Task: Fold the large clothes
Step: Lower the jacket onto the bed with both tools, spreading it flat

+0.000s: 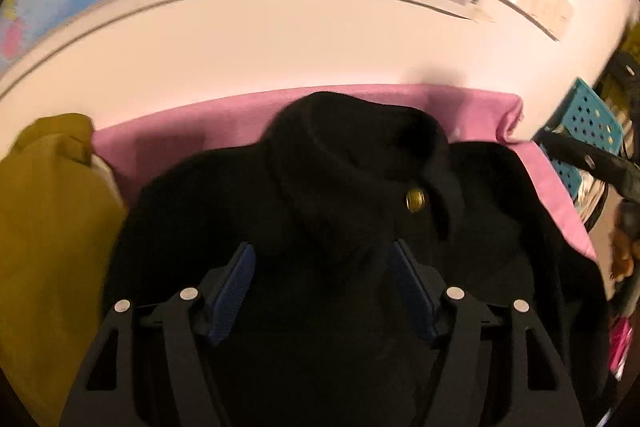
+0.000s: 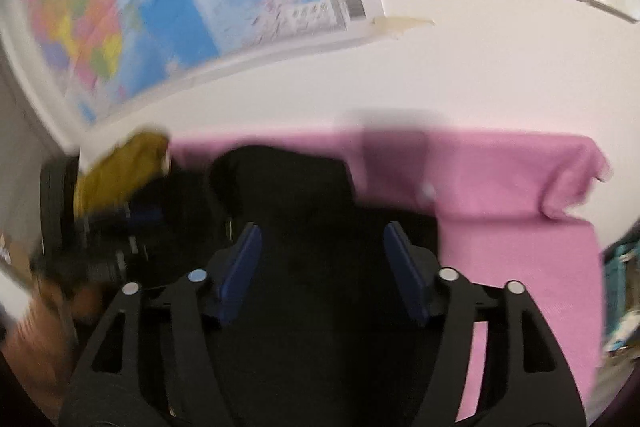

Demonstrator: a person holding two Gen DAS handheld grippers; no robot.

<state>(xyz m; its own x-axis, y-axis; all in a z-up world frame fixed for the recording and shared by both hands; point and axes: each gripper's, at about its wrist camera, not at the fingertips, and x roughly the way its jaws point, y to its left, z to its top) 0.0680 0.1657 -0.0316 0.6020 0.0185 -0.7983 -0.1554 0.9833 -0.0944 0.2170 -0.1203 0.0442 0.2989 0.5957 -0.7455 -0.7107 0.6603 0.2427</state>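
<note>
The black coat (image 1: pixel 344 187) lies on the pink cloth (image 1: pixel 192 131), its collar end toward twelve o'clock and its length running from six to twelve. A brass button (image 1: pixel 415 200) sits near the collar. The left tool (image 1: pixel 324 259) and right tool (image 2: pixel 322 239) both stand apart above the coat, gripping nothing. A mustard garment (image 1: pixel 44 211) lies at nine o'clock.

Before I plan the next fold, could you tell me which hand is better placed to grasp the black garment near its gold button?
Probably the left: its open jaws hover directly below the gold button on the black garment.
</note>
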